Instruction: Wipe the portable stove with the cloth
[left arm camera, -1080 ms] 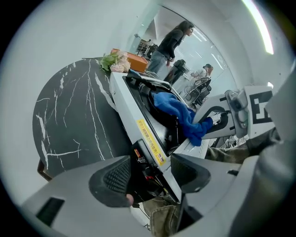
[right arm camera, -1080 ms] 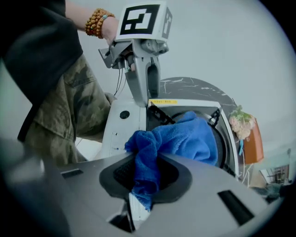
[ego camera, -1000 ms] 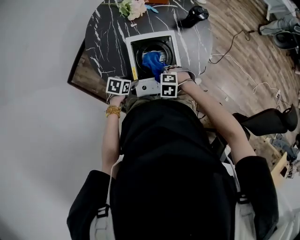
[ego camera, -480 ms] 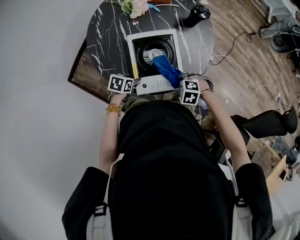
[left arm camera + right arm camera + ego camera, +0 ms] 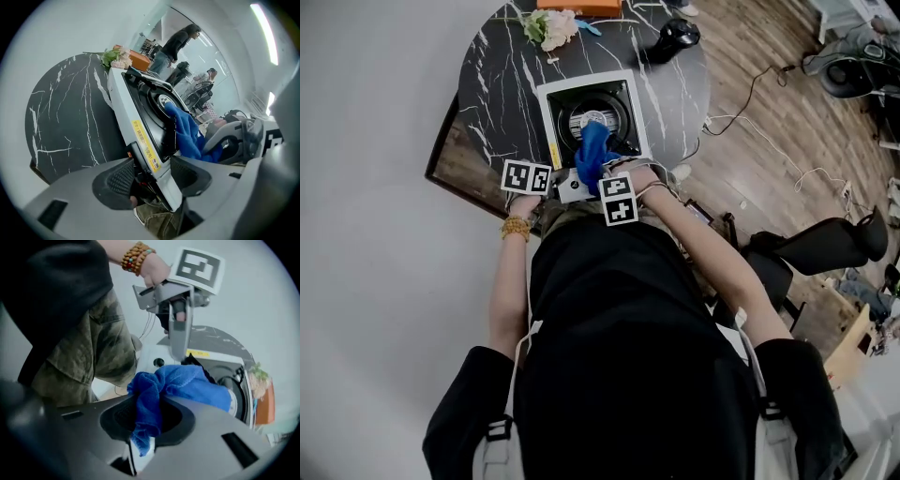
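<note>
**Head view.** A white-rimmed stove [image 5: 546, 103] with a black top stood at the near edge of a round, dark marble table [image 5: 487, 94]. The blue cloth [image 5: 592, 150] lay from the burner ring down over the front of the stove. The right gripper [image 5: 602, 180] met it there. The left gripper [image 5: 553, 184] sat at the stove's near left corner. Only this view showed the wooden floor [image 5: 769, 122], a loose cable [image 5: 750, 94] and a black chair [image 5: 825, 244]. Jaw state could not be read from here.

**Left gripper view.** The stove's near corner, with its yellow label [image 5: 143, 140], filled the gap between the jaws. The jaws stood wide and had just been opening, but both pads lay against the corner. The cloth showed as a heap on the black top beyond. A bunch of flowers [image 5: 117, 57] lay at the table's far edge. A person [image 5: 176, 44] stood in the background, seen in this view alone.

**Right gripper view.** The jaws were clamped on a gathered fold of the cloth. A tail of it hung down between the pads, and the rest spread over the stove top. This view alone showed a round knob [image 5: 159, 363] on the stove's white front. It also showed camouflage trousers [image 5: 93, 348] and a beaded bracelet [image 5: 136, 256] above the left gripper.
</note>
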